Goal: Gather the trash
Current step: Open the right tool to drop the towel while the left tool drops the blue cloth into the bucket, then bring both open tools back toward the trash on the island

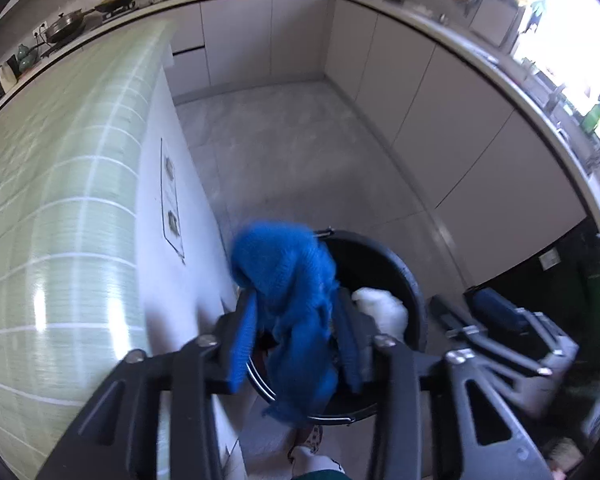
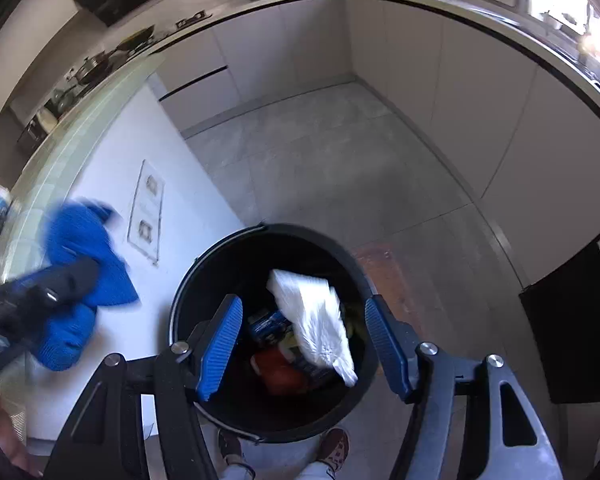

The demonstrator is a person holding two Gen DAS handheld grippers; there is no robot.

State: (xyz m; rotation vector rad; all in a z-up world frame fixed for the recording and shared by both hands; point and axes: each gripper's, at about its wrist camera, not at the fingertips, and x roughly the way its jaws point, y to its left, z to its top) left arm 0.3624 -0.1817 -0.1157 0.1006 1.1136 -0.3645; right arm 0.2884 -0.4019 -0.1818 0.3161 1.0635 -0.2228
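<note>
A black round bin (image 2: 188,280) stands on the floor and holds a red packet (image 2: 278,372), a blue packet (image 2: 266,322) and other scraps. My right gripper (image 2: 304,346) is open above it. A white crumpled wrapper (image 2: 320,320) lies between its blue pads without touching either. In the left wrist view a blue knitted cloth (image 1: 288,280) hangs loosely, blurred, between the spread fingers of my left gripper (image 1: 298,340), over the bin's left rim (image 1: 414,292). That view also shows the white wrapper (image 1: 380,308) in the bin and the right gripper (image 1: 472,312) beside it.
A white island side (image 2: 172,184) with a green tiled top (image 1: 60,200) rises close on the left of the bin. Pale cabinets (image 2: 440,100) ring the grey floor (image 2: 320,160). A black appliance (image 2: 580,320) stands on the right. A person's shoes (image 2: 334,448) show below the bin.
</note>
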